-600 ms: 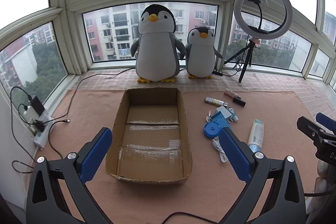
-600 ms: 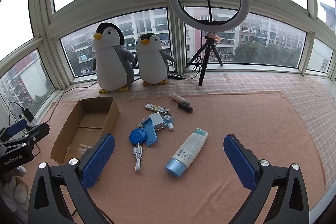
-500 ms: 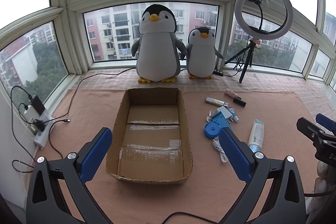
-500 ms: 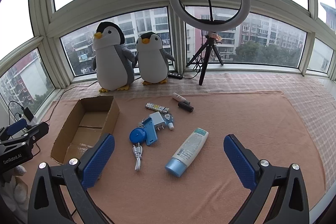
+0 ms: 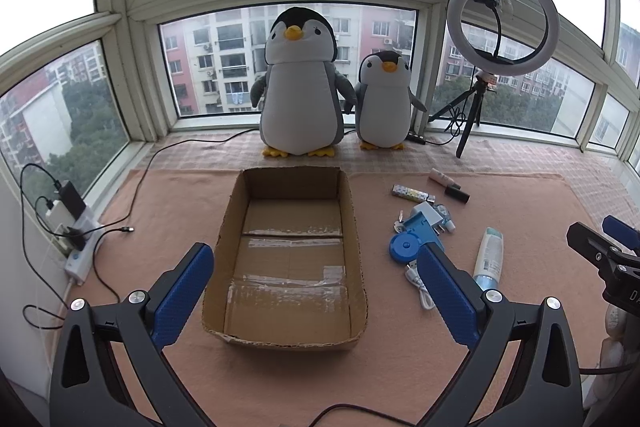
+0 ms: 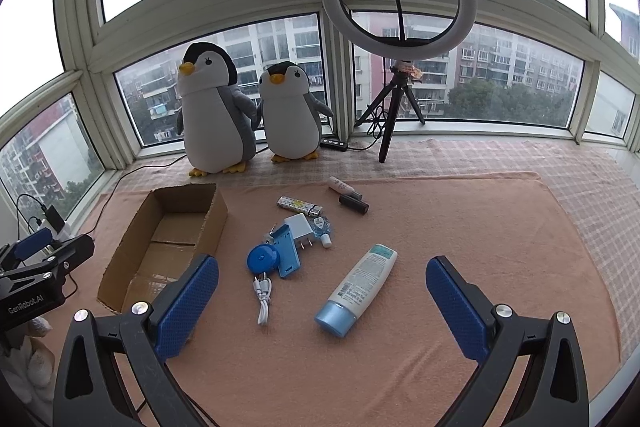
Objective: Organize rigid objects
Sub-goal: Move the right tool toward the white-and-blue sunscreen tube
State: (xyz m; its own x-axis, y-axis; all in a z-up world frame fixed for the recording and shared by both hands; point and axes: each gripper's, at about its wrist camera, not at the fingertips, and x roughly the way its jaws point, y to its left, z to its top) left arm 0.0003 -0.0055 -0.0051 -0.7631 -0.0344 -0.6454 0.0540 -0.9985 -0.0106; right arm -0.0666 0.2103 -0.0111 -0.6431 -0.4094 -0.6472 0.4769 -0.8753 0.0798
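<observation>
An open cardboard box (image 5: 292,251) (image 6: 132,267) lies empty on the pink mat, directly ahead of my left gripper (image 5: 316,267), which is open and holds nothing. To the box's right lie a white-and-blue lotion tube (image 6: 360,287) (image 5: 489,259), a blue round case (image 6: 262,259) beside a blue flat box (image 6: 288,251), a white charger plug (image 6: 299,229), a white coiled cable (image 6: 264,297), a patterned stick (image 6: 298,205), and two small cosmetic tubes (image 6: 352,198). My right gripper (image 6: 322,279) is open above the lotion tube, holding nothing.
Two plush penguins (image 5: 300,95) (image 5: 384,103) stand at the window behind the box. A ring light on a tripod (image 6: 398,39) stands at the back right. A power strip with chargers and cables (image 5: 76,227) lies along the left wall. The mat's right half (image 6: 480,227) is bare.
</observation>
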